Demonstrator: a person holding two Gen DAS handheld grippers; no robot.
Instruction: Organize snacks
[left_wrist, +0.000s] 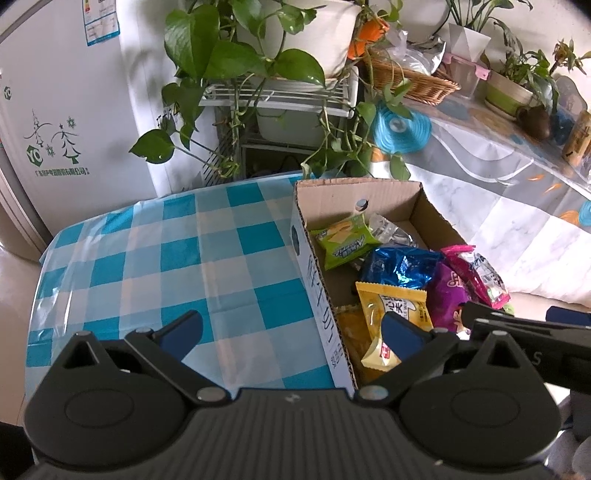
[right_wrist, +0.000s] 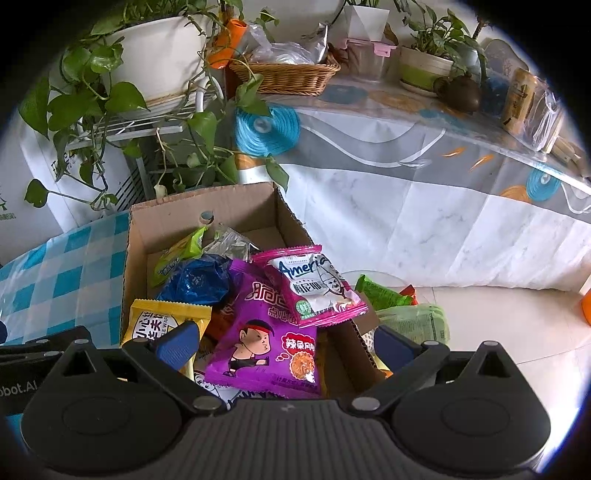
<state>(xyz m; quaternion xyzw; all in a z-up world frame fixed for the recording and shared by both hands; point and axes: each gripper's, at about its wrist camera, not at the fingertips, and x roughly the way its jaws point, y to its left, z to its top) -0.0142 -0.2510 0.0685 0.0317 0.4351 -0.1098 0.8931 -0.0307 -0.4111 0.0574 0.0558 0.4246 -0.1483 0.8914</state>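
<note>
An open cardboard box (left_wrist: 391, 195) (right_wrist: 236, 206) stands on the blue-checked table top (left_wrist: 155, 258). It holds a green packet (left_wrist: 345, 240), a blue foil bag (left_wrist: 402, 267) (right_wrist: 199, 280), a yellow packet (left_wrist: 399, 310) (right_wrist: 162, 325), a purple packet (right_wrist: 266, 332) (left_wrist: 448, 295) and, on top, a pink-edged packet (right_wrist: 314, 288). My left gripper (left_wrist: 293, 334) is open and straddles the box's near left wall, holding nothing. My right gripper (right_wrist: 286, 347) is open above the box's near right part; the purple packet lies below its spread fingers, ungripped.
Green packets (right_wrist: 406, 314) lie outside the box's right wall. Behind the box hang pothos vines from a white rack (left_wrist: 280, 96). A cloth-covered table (right_wrist: 406, 177) to the right carries a wicker basket (right_wrist: 284, 74), plant pots and a teapot. A white fridge (left_wrist: 66, 110) stands at left.
</note>
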